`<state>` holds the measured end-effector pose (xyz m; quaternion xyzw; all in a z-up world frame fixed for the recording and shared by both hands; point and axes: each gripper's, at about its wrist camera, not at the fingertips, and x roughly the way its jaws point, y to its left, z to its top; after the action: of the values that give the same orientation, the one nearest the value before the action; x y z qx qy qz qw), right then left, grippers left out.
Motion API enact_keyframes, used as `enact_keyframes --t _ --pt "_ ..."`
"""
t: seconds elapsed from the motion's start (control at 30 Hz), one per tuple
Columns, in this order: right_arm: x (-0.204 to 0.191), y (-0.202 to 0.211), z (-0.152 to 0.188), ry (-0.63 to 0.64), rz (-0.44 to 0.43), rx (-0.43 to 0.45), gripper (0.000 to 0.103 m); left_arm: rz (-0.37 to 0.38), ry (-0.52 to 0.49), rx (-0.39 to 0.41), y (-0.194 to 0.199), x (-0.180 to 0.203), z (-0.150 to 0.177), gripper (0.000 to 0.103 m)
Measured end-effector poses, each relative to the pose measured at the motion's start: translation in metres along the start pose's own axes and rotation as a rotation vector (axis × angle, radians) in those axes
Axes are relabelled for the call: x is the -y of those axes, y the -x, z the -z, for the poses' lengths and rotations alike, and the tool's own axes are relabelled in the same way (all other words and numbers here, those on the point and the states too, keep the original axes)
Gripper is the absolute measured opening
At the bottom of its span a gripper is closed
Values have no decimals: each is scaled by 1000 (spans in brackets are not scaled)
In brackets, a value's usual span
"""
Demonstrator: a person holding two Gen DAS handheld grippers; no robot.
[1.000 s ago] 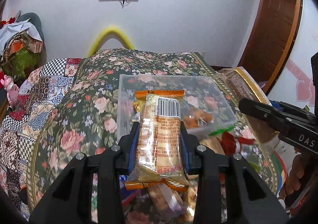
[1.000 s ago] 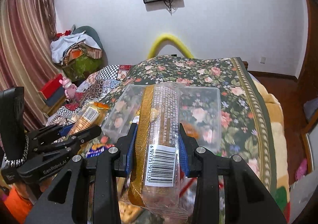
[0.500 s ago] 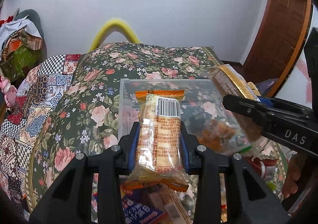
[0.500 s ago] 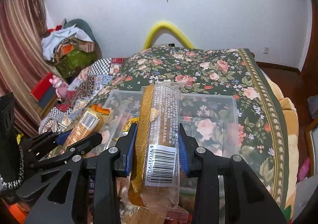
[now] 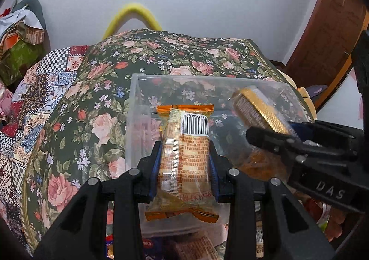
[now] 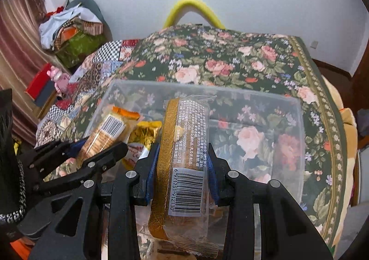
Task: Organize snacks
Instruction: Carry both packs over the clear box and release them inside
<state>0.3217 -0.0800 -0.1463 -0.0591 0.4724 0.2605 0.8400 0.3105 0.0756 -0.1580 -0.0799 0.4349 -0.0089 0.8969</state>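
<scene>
Clear plastic bin (image 6: 288,144) sits on the floral bedspread (image 6: 230,57), a yellow packet (image 6: 147,133) inside. Over it, the right gripper (image 6: 182,167) clamps a gold-edged cracker pack (image 6: 184,144); the left gripper (image 5: 184,165) clamps an orange-sealed pack (image 5: 186,156).

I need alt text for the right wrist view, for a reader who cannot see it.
The right tongs grip a clear biscuit packet with a gold strip above a clear plastic box on a floral bedspread. At left, the left tongs hold an orange-ended packet over the same box.
</scene>
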Motion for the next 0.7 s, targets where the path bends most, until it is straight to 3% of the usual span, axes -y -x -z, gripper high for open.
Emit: enact_keyframes --t 0.3,0.7 --pt "4 -5 2 -20 0 -18 35 -17 10 -23 -9 0 1 38" --pt "1 64 13 22 54 145 35 -12 -20 62 49 7 4 47"
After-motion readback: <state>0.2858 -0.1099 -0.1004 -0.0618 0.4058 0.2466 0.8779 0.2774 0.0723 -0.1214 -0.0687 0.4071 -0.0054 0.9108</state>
